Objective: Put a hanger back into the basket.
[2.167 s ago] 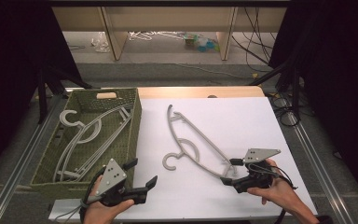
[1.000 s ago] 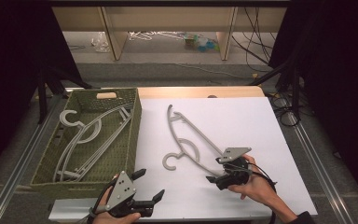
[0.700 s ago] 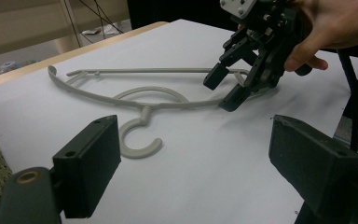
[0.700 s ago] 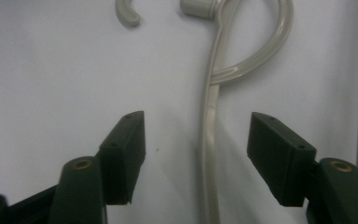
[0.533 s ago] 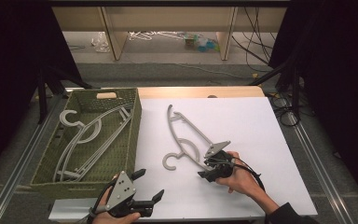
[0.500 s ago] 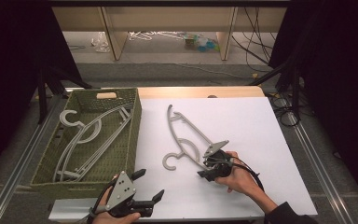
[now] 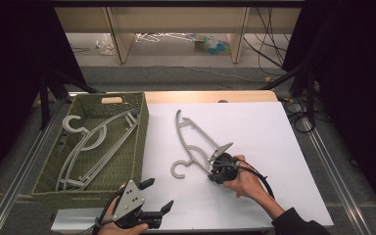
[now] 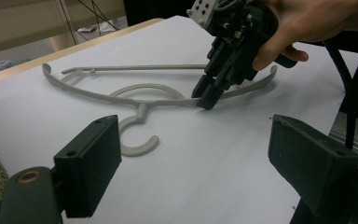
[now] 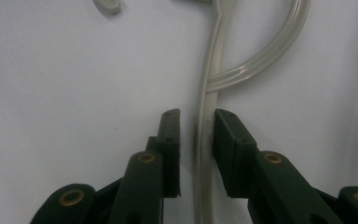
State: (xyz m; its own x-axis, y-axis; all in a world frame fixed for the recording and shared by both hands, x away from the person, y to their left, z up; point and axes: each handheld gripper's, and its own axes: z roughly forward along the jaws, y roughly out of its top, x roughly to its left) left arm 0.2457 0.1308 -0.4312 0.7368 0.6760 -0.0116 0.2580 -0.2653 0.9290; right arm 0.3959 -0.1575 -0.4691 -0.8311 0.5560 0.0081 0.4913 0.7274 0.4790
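Since two seconds back, my right claw (image 7: 214,172) has crossed the worktop (image 7: 274,132) to the hanger (image 7: 192,142).
Green basket (image 7: 132,161) of hangers sits left; my left claw (image 7: 157,197) waits apart, empty. Right jaws straddle the hanger's arm, not yet clamped; closing off-centre could skid the thin plastic away. No readable writing anywhere.

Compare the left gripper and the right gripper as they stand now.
The left gripper hangs at the near table edge with jaws spread wide and nothing between them. The right gripper is down on the white tabletop, jaws narrowed to a slim gap astride the arm of the grey hanger; whether they pinch it yet is unclear. Both are black, hand-held and two-jawed.
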